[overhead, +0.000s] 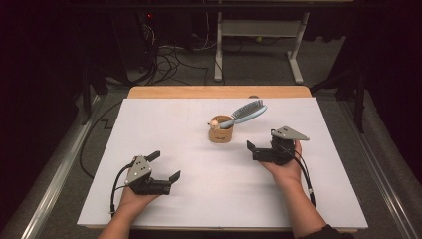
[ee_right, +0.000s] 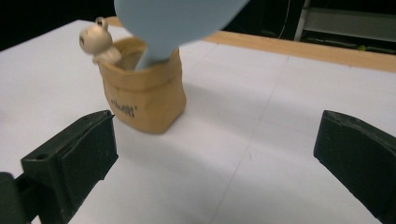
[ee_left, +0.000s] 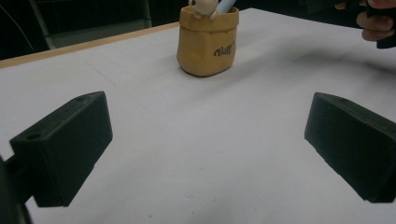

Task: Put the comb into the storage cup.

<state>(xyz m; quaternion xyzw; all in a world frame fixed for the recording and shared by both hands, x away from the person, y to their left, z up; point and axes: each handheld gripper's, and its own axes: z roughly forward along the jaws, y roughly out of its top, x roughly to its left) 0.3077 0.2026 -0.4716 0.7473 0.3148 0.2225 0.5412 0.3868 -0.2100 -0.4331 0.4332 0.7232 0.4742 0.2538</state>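
Could tip the little tan pot (overhead: 221,130) (far middle of the white counter (overhead: 199,199), blue brush (overhead: 247,112) leaning out) if right claw (overhead: 257,145), wide open like left claw (overhead: 164,167), bumps it.

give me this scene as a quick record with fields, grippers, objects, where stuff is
surface: white table
holder: tan bag-shaped pot, upright, mid-table, small animal figure on its rim
hairbrush: blue hairbrush, handle in the pot, head leaning out to the right
left gripper: open, holding nothing, near the front left
right gripper: open, holding nothing, right of the pot, apart from it
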